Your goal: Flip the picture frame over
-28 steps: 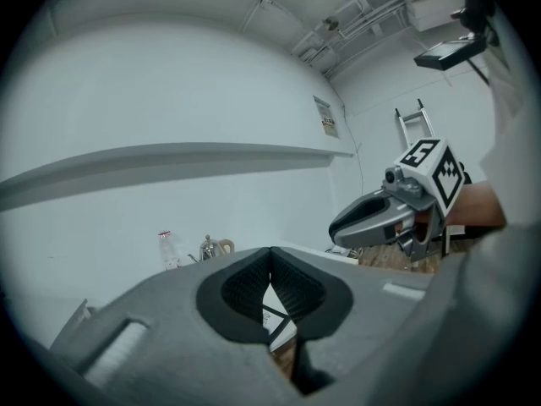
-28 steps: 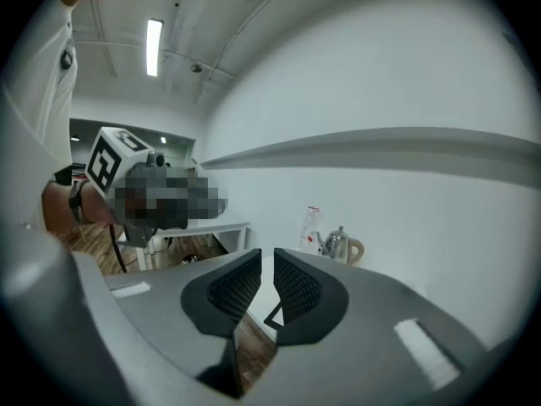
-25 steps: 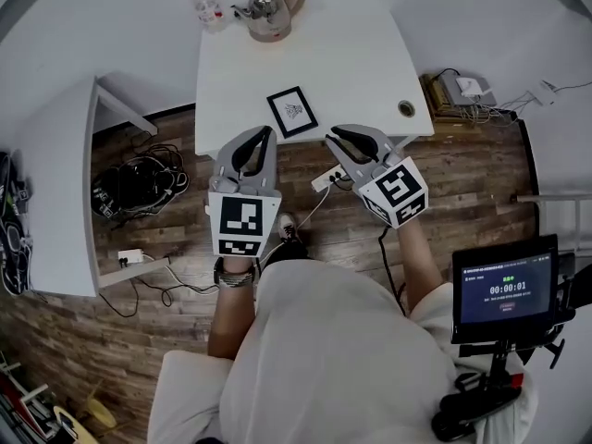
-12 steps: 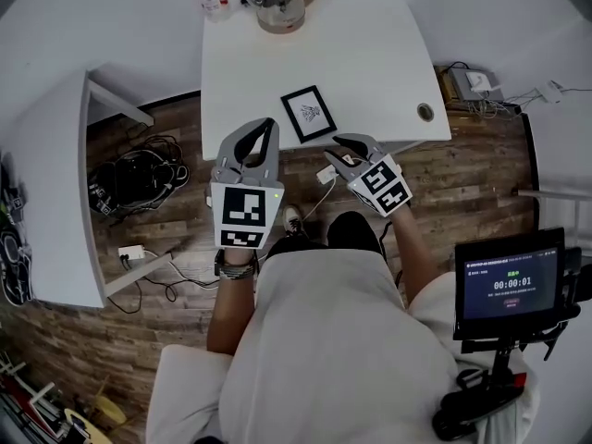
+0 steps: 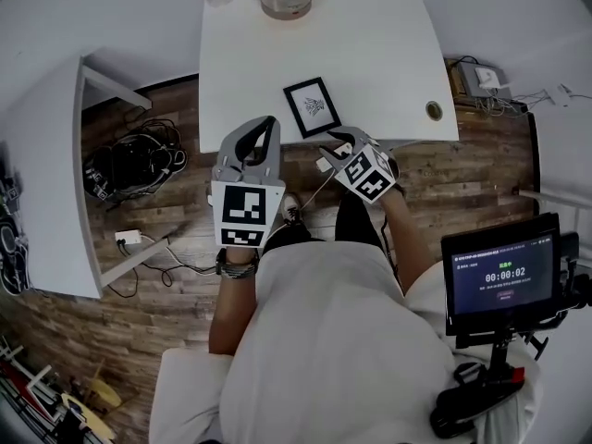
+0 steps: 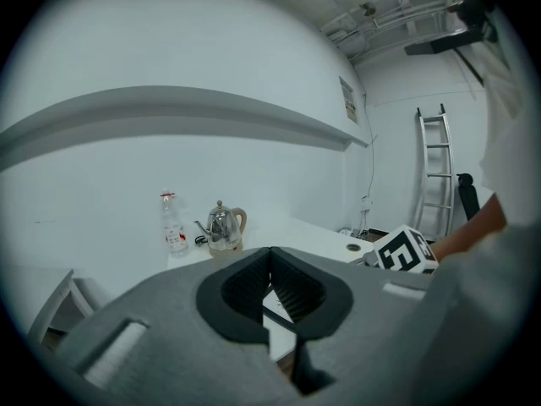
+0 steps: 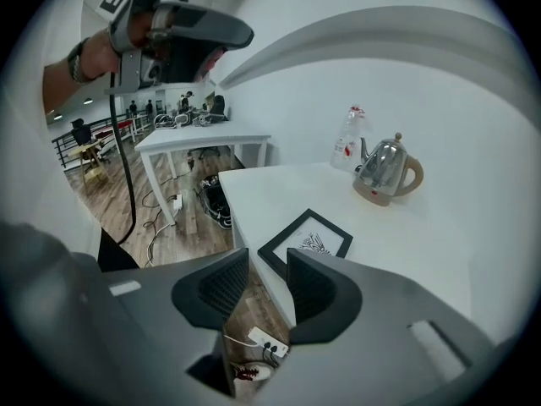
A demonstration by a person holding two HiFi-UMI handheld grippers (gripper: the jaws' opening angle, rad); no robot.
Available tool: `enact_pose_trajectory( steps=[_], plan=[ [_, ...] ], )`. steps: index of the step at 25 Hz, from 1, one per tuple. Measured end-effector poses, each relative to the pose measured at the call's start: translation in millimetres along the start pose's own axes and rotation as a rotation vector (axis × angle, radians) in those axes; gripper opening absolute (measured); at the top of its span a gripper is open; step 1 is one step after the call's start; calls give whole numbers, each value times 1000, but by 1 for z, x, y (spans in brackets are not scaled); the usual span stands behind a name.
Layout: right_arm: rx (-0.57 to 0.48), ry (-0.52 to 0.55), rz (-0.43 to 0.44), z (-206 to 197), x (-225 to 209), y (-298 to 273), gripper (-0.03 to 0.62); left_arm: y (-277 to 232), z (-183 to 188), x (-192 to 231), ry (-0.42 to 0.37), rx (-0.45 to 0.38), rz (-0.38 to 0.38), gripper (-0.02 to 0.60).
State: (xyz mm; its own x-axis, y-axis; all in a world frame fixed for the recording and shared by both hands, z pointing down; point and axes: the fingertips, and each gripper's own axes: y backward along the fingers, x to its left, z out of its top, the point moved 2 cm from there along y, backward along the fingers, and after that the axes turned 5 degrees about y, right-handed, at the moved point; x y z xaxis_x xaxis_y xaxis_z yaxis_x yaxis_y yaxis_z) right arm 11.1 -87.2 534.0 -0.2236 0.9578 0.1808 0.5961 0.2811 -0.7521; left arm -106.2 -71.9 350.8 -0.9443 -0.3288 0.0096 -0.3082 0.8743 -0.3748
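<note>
At the near edge of the table [image 5: 370, 54], by the picture frame [image 5: 312, 106], the right gripper [image 7: 268, 260] stood partly apart, its empty jaws just opening; the left gripper [image 6: 270, 254] was closed, empty.

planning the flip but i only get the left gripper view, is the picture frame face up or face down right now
observer: face up. The right gripper view shows the picture frame with its drawing on top.
operator: is the right gripper on it yet
observer: no. The right gripper has just been opening its jaws. Nothing is between them, and the frame lies just ahead of the tips.
operator: where on the table does it lie
observer: the head view shows it flat near the front edge of the table, turned a little askew to that edge.
</note>
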Motion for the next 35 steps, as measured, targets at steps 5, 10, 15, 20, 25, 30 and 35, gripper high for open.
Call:
enact_pose_trajectory(
  steps=[5, 10, 15, 20, 25, 30, 35],
  plan=[
    [47, 83, 30, -8, 13, -8, 153, 13, -8, -8, 23, 10, 31, 4],
    [63, 135, 86, -20, 19, -19, 175, 14, -17, -11, 42, 27, 68, 4],
    [100, 183, 128, -24, -3, -54, 176, -17, -31, 16, 79, 72, 78, 3],
    [159, 298, 151, -32, 9, -66, 191, -16, -41, 20, 91, 90, 78, 3],
    [168, 337, 111, -29, 19, -70, 216, -5, -52, 22, 96, 92, 68, 3],
    [164, 366, 51, -25, 19, -70, 248, 3, -54, 18, 95, 86, 59, 3],
    [213, 408, 59, -35, 16, -73, 250, -1, -55, 14, 93, 94, 46, 3]
  ],
)
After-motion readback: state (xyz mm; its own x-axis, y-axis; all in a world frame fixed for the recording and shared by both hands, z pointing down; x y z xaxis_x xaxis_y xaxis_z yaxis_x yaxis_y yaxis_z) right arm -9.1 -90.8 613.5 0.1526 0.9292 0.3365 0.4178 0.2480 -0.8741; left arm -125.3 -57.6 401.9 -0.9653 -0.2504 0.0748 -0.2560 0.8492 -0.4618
